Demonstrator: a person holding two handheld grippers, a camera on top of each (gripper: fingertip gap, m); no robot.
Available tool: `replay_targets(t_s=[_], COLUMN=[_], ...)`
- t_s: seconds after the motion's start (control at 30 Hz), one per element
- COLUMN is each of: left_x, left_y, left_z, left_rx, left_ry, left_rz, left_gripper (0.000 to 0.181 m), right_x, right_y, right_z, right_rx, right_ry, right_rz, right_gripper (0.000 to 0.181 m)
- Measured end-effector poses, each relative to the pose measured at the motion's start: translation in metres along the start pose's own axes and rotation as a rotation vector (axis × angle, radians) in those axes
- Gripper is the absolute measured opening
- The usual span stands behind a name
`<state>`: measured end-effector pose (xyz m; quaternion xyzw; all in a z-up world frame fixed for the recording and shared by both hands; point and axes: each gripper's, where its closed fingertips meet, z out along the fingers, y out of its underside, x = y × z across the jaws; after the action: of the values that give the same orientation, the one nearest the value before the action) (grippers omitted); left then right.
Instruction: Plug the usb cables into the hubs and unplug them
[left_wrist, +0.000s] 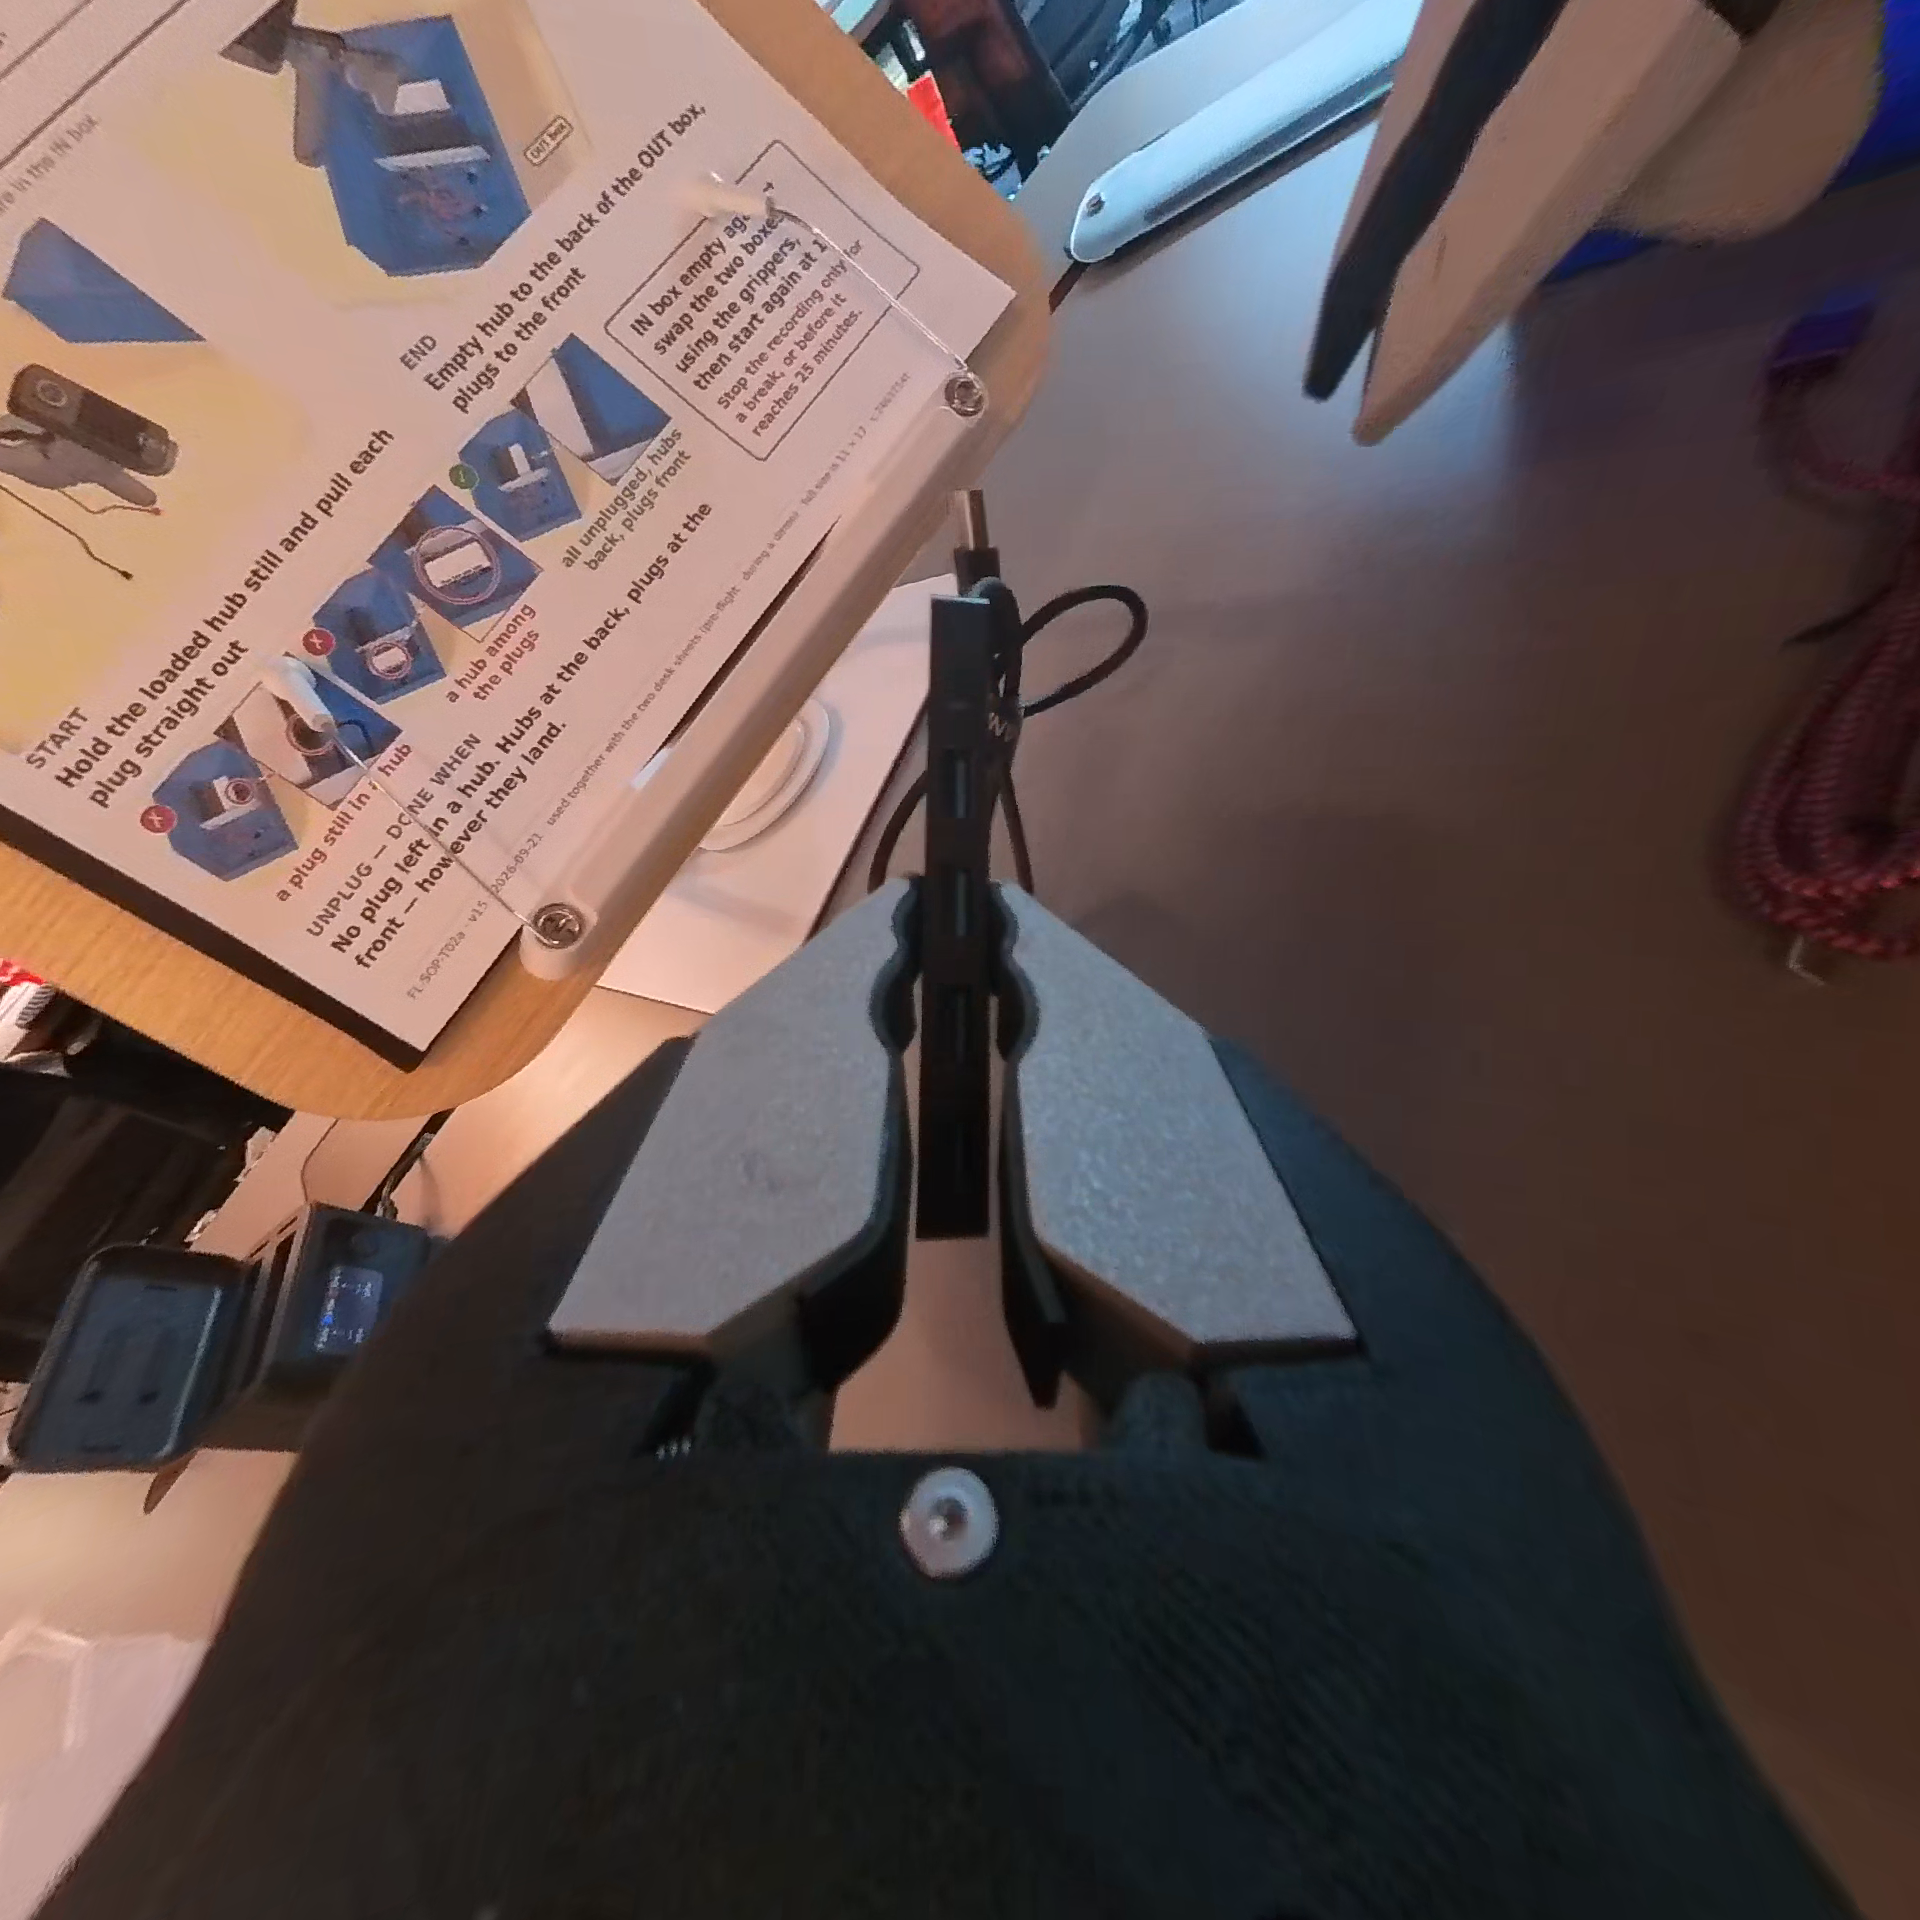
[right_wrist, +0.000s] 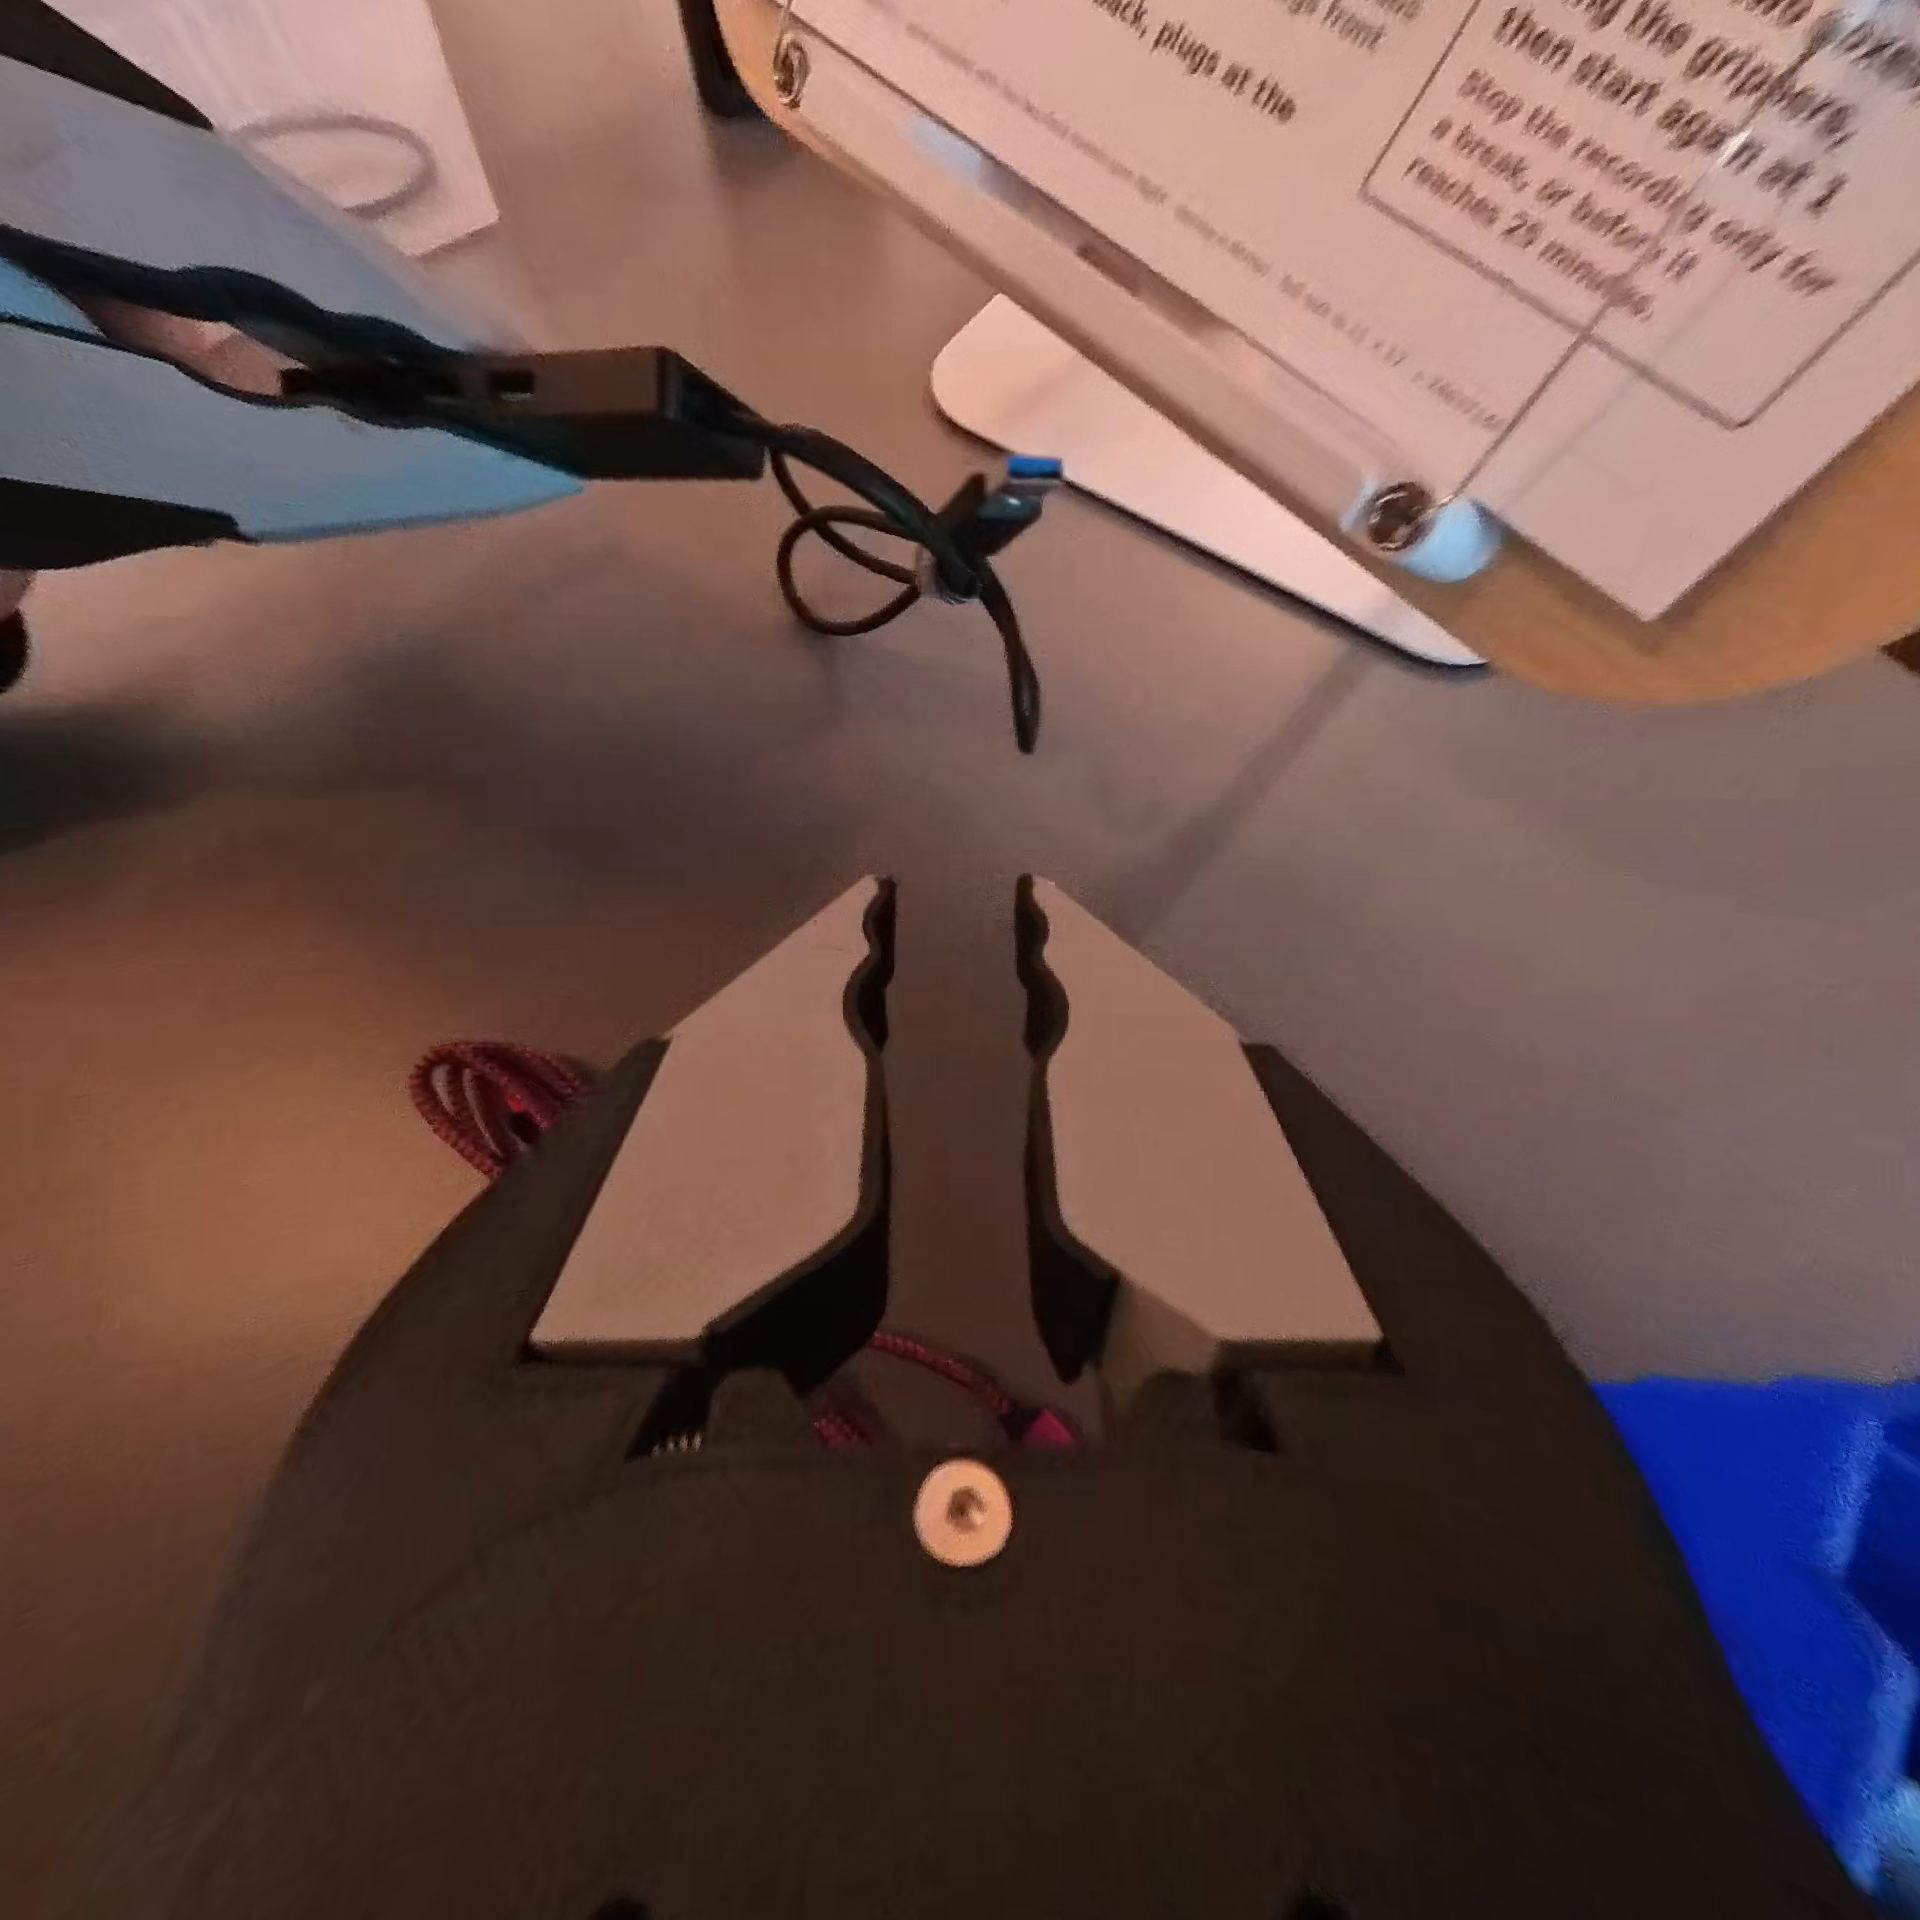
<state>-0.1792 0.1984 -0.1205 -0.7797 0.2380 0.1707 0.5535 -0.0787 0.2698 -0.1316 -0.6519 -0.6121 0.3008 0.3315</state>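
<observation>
My left gripper (left_wrist: 956, 904) is shut on a slim black USB hub (left_wrist: 961, 790), held edge-on above the brown table, its ports showing along the edge. The hub's own short black cable (left_wrist: 1081, 644) is coiled and tied, and its plug (left_wrist: 975, 530) points away. In the right wrist view the hub (right_wrist: 582, 410) sticks out of the left gripper at upper left, its blue-tipped plug (right_wrist: 1023, 488) dangling. My right gripper (right_wrist: 954, 904) is open and empty above the table; it also shows in the left wrist view (left_wrist: 1351, 374) at upper right. A red braided USB cable (left_wrist: 1839, 769) lies on the table.
A printed instruction sheet on a wooden board (left_wrist: 436, 540) stands at the left on a white base (right_wrist: 1143, 436). A blue box (right_wrist: 1766, 1538) sits at lower right. Black devices (left_wrist: 208, 1340) lie at lower left. The red cable (right_wrist: 488, 1101) lies under my right gripper. Spacing between my two grippers at the tips: around 12 cm.
</observation>
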Motion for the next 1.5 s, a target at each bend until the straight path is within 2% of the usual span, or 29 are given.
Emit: replay_targets(t_s=[0.13, 0.2, 0.27, 0.3, 0.37, 0.43, 0.53, 0.83, 0.97, 1.07, 1.13, 1.2, 1.23, 1.33, 1.5], left_x=[0.028, 0.037, 0.037, 0.038, 0.041, 0.045, 0.051, 0.052, 0.06, 0.069, 0.079, 0.09, 0.091, 0.09, 0.085], left_y=[-0.011, -0.011, -0.009, -0.009, -0.01, -0.01, -0.012, -0.012, -0.015, -0.015, -0.017, -0.019, -0.018, -0.015, -0.007], left_z=[-0.001, 0.001, 0.003, 0.003, 0.002, 0.002, 0.001, 0.002, 0.0, -0.002, -0.006, -0.008, -0.007, -0.006, -0.004], left_rx=[0.061, 0.061, 0.05, 0.05, 0.055, 0.062, 0.075, 0.066, 0.07, 0.076, 0.1, 0.12, 0.114, 0.102, 0.062], left_ry=[0.168, 0.206, 0.193, 0.193, 0.204, 0.213, 0.222, 0.181, 0.177, 0.208, 0.254, 0.299, 0.297, 0.303, 0.336], left_rz=[-0.015, -0.01, 0.019, 0.03, 0.051, 0.09, 0.142, 0.239, 0.32, 0.362, 0.394, 0.412, 0.419, 0.401, 0.306], left_gripper=[0.008, 0.007, 0.008, 0.008, 0.007, 0.007, 0.007, 0.008, 0.008, 0.008, 0.008, 0.007, 0.007, 0.008, 0.01], right_x=[-0.003, -0.016, -0.04, -0.047, -0.041, -0.04, -0.038, -0.046, -0.054, -0.071, -0.078, -0.084, -0.085, -0.083, -0.076], right_y=[0.001, -0.004, -0.007, -0.005, 0.001, 0.003, 0.003, -0.002, -0.011, -0.007, 0.0, 0.011, 0.014, 0.014, 0.014], right_z=[0.009, 0.008, 0.005, 0.005, 0.008, 0.01, 0.011, 0.012, 0.01, 0.012, 0.018, 0.022, 0.024, 0.025, 0.022], right_rx=[-0.015, 0.011, 0.031, 0.027, 0.003, -0.003, -0.012, 0.02, 0.077, 0.08, 0.042, -0.01, -0.029, -0.035, -0.031], right_ry=[0.001, -0.07, -0.182, -0.188, -0.071, -0.033, -0.045, -0.023, -0.03, -0.079, -0.085, -0.092, -0.079, -0.015, -0.001], right_rz=[0.013, -0.033, -0.139, -0.221, -0.371, -0.412, -0.365, -0.451, -0.487, -0.557, -0.601, -0.668, -0.707, -0.785, -0.781], right_gripper=[0.032, 0.042, 0.045, 0.043, 0.027, 0.024, 0.038, 0.036, 0.061, 0.064, 0.057, 0.023, 0.016, 0.013, 0.012])
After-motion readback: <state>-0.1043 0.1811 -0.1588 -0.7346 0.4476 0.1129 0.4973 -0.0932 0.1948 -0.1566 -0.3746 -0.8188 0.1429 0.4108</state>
